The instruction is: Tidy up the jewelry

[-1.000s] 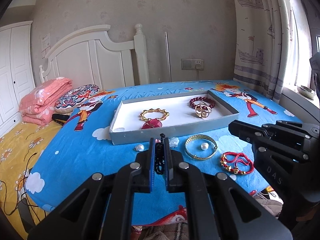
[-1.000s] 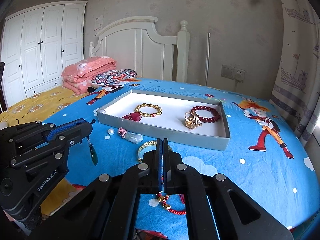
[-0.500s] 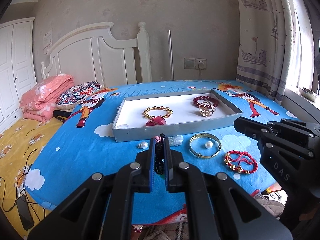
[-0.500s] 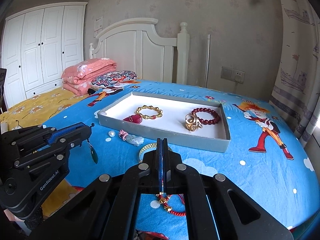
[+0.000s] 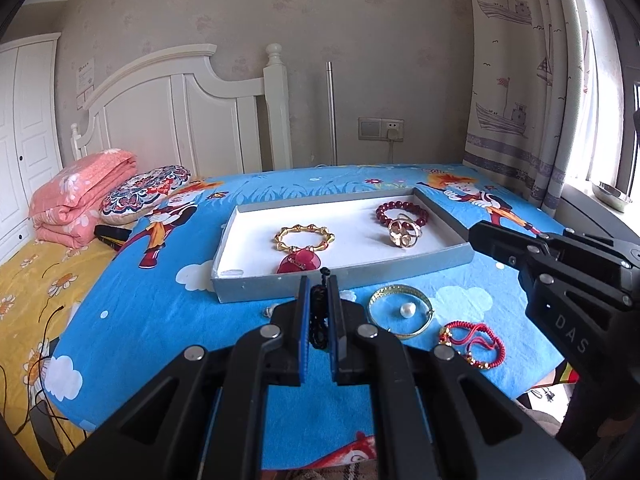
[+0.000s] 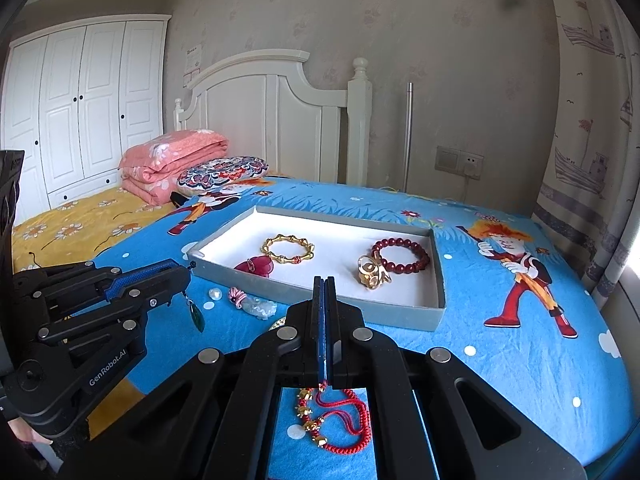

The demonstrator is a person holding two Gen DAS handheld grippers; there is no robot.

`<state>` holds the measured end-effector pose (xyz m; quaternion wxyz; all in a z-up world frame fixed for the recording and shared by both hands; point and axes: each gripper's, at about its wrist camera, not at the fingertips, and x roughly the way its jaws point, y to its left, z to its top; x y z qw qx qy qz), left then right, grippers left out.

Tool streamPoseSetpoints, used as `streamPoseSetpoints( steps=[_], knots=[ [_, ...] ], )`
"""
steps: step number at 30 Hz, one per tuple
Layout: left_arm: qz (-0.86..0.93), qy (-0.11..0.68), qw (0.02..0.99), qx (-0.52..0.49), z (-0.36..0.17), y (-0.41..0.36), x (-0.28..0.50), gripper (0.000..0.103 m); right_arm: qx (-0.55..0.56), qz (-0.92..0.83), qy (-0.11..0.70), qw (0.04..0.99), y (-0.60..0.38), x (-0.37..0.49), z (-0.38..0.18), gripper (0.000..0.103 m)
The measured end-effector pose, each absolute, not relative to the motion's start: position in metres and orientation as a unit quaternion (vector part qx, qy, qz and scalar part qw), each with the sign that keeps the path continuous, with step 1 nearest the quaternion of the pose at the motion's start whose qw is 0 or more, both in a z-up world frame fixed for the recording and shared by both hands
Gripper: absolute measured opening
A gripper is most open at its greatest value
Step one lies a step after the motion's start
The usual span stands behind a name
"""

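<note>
Far left: folded pink floral quilt (image 6: 172, 160) w/ round patterned cushion (image 6: 222, 172) beside it, on yellow daisy sheet (image 6: 68, 232).
Left: left gripper (image 5: 319, 300), jaws nearly closed, pinching black knotted cord (image 5: 319, 316); in right-wrist view, dark green teardrop pendant (image 6: 198, 314) hanging from its tip, clear of blue cartoon-print bedspread (image 6: 500, 360).
Near tray's front wall, on bedspread: small white pearl bead (image 6: 216, 293), pink-corded pale stone charm (image 6: 256, 304).
Centre: shallow grey cardboard tray w/ white lining (image 5: 400, 268). Inside, left to right: red heart-shaped pendant (image 5: 299, 263), touching gold bamboo-link bracelet (image 5: 304, 237); gold openwork ring piece (image 5: 404, 236), overlapping dark red bead bracelet (image 5: 401, 212).
Right of left gripper, near side of tray: plain gold bangle (image 5: 401, 312) lying flat, loose white pearl (image 5: 407, 310) inside its loop.
Right: red braided cord bracelet w/ gold beads (image 6: 332, 420), on bedspread, just beside bangle.
Right gripper (image 6: 324, 292) above it, jaws fully closed; a red strand shows at base of the jaws, cannot tell if gripped.
</note>
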<state>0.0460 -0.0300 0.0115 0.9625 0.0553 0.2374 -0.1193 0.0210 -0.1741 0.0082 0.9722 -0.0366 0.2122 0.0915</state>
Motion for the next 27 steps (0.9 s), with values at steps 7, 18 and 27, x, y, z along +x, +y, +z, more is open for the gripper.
streamPoseSetpoints(
  steps=[7,18,27],
  knots=[
    [-0.132,0.229,0.963,0.057,0.038,-0.037,0.067,0.008,-0.033,0.083,0.215,0.973,-0.182,0.037,0.015,0.002],
    [-0.138,0.238,0.96,0.058,0.041,-0.051,0.088,0.008,-0.026,0.102,0.237,0.966,-0.192,0.054,0.025,0.002],
    [-0.148,0.252,0.955,0.051,0.015,-0.05,0.065,0.008,-0.036,0.115,0.339,0.933,-0.206,0.022,-0.049,0.034]
  ],
)
